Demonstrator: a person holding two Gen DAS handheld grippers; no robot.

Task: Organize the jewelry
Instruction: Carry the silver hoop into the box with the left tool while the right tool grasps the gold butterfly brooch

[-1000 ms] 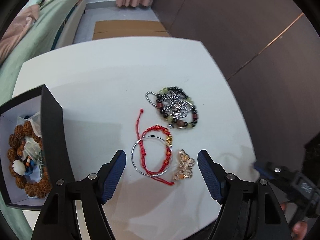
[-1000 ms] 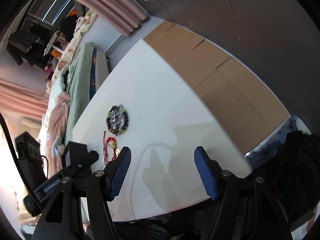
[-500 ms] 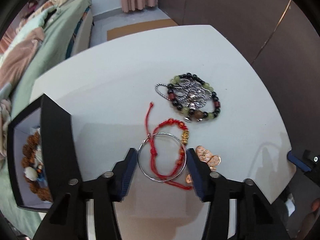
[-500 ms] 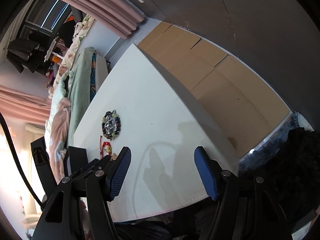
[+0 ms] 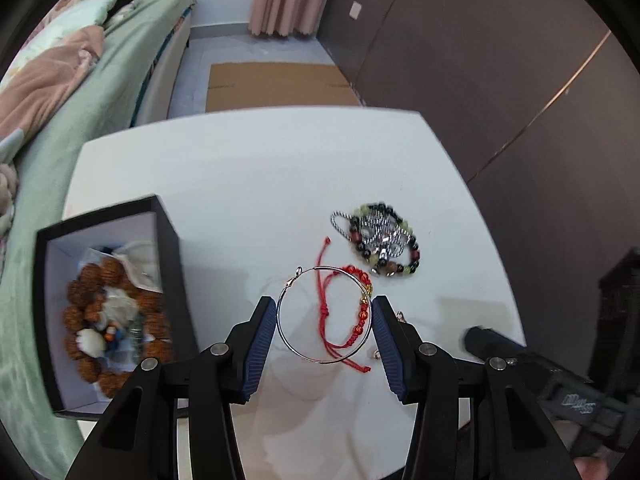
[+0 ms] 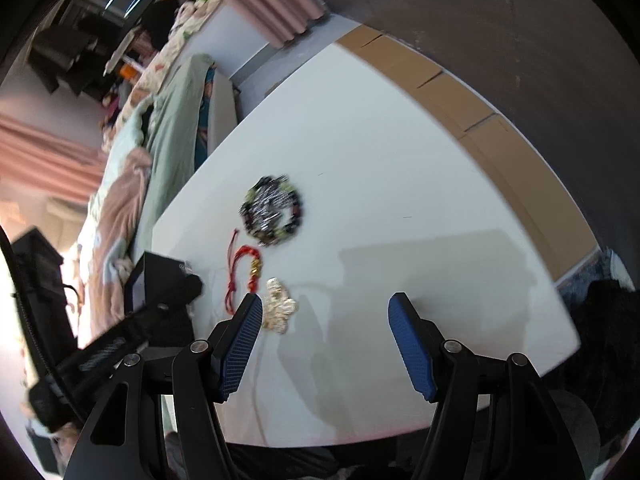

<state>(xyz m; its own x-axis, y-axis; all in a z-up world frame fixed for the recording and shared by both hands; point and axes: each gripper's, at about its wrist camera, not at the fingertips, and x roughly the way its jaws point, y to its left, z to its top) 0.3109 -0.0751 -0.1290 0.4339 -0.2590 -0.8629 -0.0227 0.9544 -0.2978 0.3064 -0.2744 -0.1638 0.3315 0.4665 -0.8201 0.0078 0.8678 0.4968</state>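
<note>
Jewelry lies scattered on a white table (image 5: 248,184) as the left gripper (image 5: 325,336) hangs over a thin silver hoop (image 5: 324,313), its blue-padded fingers (image 5: 260,350) drawn in to either side of the ring; whether they actually touch the metal cannot be told. A red cord bracelet (image 5: 344,312) with red and gold beads crosses the hoop, its loose tail running toward the table's far edge. Just beyond it sits a beaded bracelet (image 5: 384,240) of dark, green and reddish beads, with a silver chain (image 5: 378,229) heaped inside and looping out on one side. Toward the table's left edge stands an open black box (image 5: 170,248) with a pale lining, holding a string of large brown beads (image 5: 86,300) and several small pieces too blurred to make out. The right gripper (image 6: 326,344) hovers near the table's near edge with its jaws spread wide and nothing between them; a gold flower-shaped ornament (image 6: 280,308) lies just beside its left finger. A bed with green bedding (image 5: 60,92) runs along the table's left side.
</note>
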